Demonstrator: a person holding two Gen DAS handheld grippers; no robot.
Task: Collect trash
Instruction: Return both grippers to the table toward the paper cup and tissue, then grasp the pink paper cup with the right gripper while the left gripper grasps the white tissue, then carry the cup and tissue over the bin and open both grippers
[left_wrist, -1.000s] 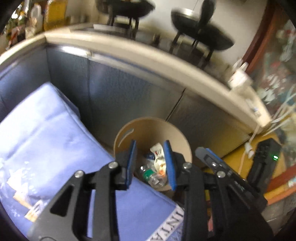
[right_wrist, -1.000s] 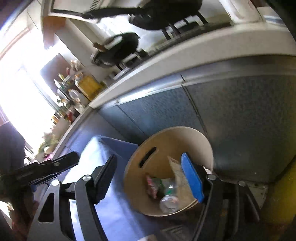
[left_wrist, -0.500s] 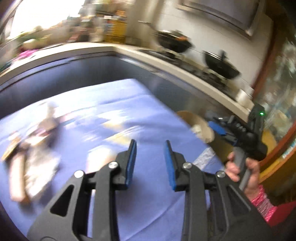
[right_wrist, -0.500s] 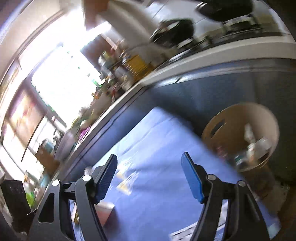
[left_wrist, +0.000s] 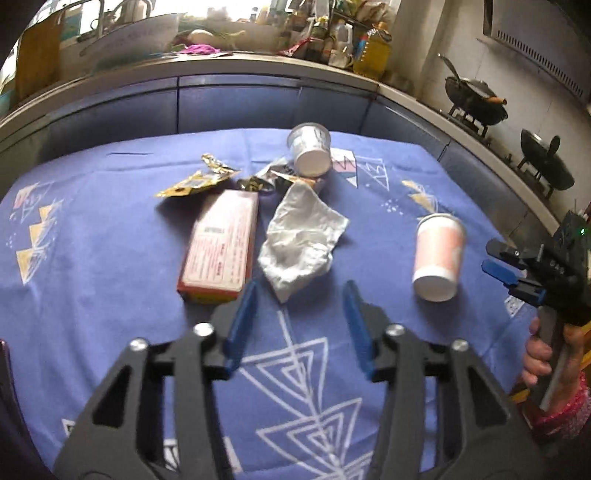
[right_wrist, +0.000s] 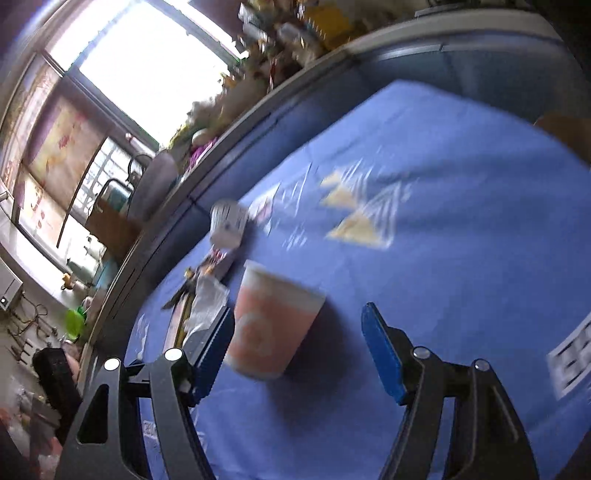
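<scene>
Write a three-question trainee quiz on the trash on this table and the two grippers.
1. True or false: the pink cup stands upside down on the blue tablecloth.
2. Which item lies nearest ahead of the left gripper? A) crumpled white tissue B) white tub C) gold wrapper
3. Fill in: the right gripper has its jaws ____, with nothing held.

Key: 1 true; 2 A; 3 open.
</scene>
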